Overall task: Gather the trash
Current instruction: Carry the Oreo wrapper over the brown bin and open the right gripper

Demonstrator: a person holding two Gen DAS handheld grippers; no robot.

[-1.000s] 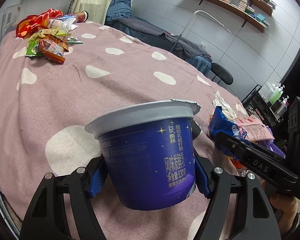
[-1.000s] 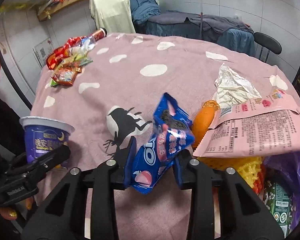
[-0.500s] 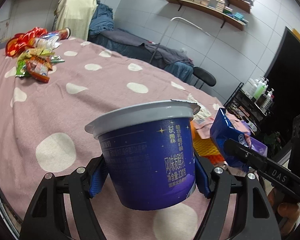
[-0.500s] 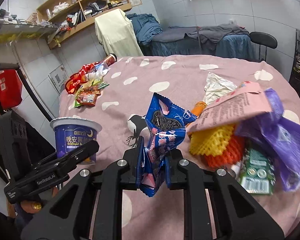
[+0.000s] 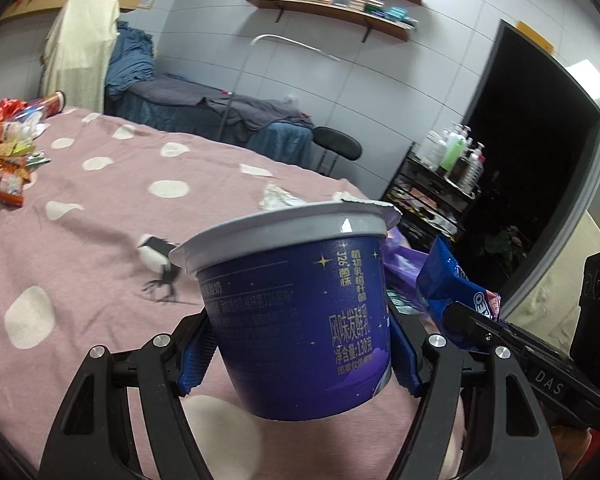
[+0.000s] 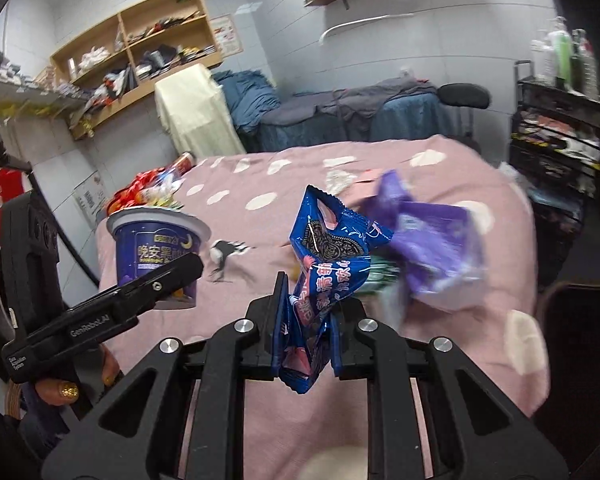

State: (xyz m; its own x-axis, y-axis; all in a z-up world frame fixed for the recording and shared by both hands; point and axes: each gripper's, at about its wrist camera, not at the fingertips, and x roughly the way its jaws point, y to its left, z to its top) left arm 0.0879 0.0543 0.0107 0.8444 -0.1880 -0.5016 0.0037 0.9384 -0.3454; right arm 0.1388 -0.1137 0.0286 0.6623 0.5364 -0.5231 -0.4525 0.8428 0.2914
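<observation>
Both grippers have risen since a second ago, the pink polka-dot cloth of the worktop now lower in view. The left gripper has its fingers clamped on the smooth, dark blue plastic yogurt cup, held upright above the cloth, grey foil lid partly peeled. The right gripper pinches the crinkled, glossy blue biscuit wrapper, lifted clear of the purple plastic bag.
</observation>
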